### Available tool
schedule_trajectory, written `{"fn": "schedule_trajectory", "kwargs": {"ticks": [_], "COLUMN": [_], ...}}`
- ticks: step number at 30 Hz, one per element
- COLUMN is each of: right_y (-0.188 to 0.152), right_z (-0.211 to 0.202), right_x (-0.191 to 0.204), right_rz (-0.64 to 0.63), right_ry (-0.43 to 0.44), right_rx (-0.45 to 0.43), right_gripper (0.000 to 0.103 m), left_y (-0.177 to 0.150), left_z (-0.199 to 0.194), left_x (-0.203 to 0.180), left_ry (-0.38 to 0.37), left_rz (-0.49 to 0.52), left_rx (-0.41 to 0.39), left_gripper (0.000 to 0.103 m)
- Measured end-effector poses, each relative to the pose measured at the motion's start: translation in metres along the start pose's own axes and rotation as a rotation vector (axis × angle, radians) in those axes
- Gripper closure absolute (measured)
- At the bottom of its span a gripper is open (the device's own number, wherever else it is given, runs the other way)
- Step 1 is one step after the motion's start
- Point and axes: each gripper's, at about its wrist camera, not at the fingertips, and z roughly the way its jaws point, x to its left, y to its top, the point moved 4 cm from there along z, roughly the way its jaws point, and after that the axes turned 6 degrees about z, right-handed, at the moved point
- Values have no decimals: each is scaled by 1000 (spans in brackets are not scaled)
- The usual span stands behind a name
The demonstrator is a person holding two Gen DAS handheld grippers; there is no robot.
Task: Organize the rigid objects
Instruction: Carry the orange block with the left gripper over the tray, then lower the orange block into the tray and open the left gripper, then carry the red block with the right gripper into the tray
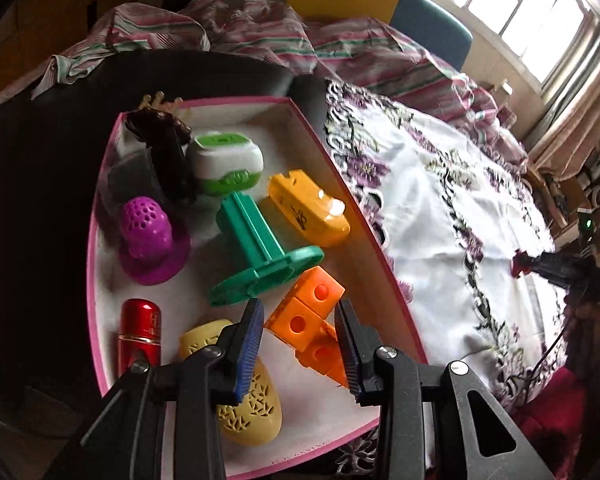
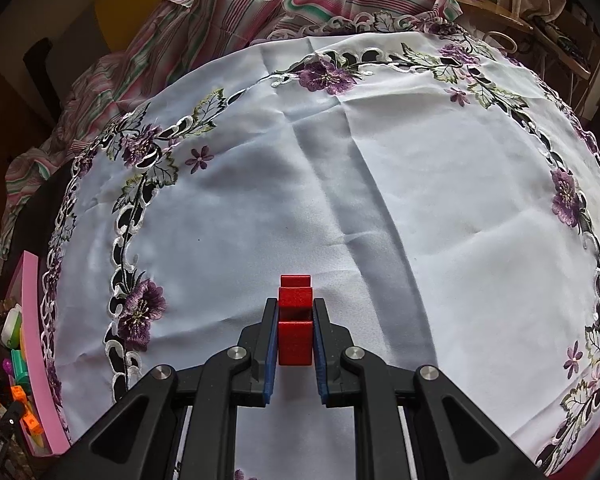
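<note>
1. Red block [image 2: 295,330] sits pinched between the blue pads of the right gripper [image 2: 295,320], its notched top poking out past the fingertips, above the white floral tablecloth [image 2: 380,200].
2. Left gripper [image 1: 300,320] hangs with jaws spread over the pink-rimmed box [image 1: 100,216], nothing between them.
3. Orange blocks [image 1: 306,314] lie just ahead of and between those spread jaws; a green stand [image 1: 260,256] is farther ahead, a yellow perforated case [image 1: 248,404] under the left finger.

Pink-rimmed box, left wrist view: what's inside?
Pink-rimmed box holds an orange cube block, green spool, purple perforated dome, red cylinder and more. The left gripper covers the near corner.
</note>
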Motion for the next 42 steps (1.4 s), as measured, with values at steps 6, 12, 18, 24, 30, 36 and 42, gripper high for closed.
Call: {"fn": "schedule_trajectory", "kwargs": {"ticks": [6,12,18,24,30,36,42], "right_y": [0,1,3,-9,-49,-102,-152], "right_z": [0,-1,-11,-22,-41,-69,-74], "right_x": [0,-2,6,48,124,215,275], "right_rz": [0,5,-28,-152,-324,-513,-646], "right_ry": [-4,-5,23,105,220,396,496], "right_rx": [-2,-15,-56,-64,-49,-18,73], "right_gripper": [89,89,89,89,89,89,89], "left_y": [-5,-2,2,1,-5,-12,-16], "left_z": [8,-4,-27,-48,-56,-59,-64], "left_x": [1,6,11,23,40,56,70], "left_ry": [35,57,149,219,237,245,258], "left_rz": [14,9,31,38,-3,-53,-90], "left_rx": [16,-29,-95,-142,-146,-142,-153], "left_gripper": [63,58,55,52,52,52,52]}}
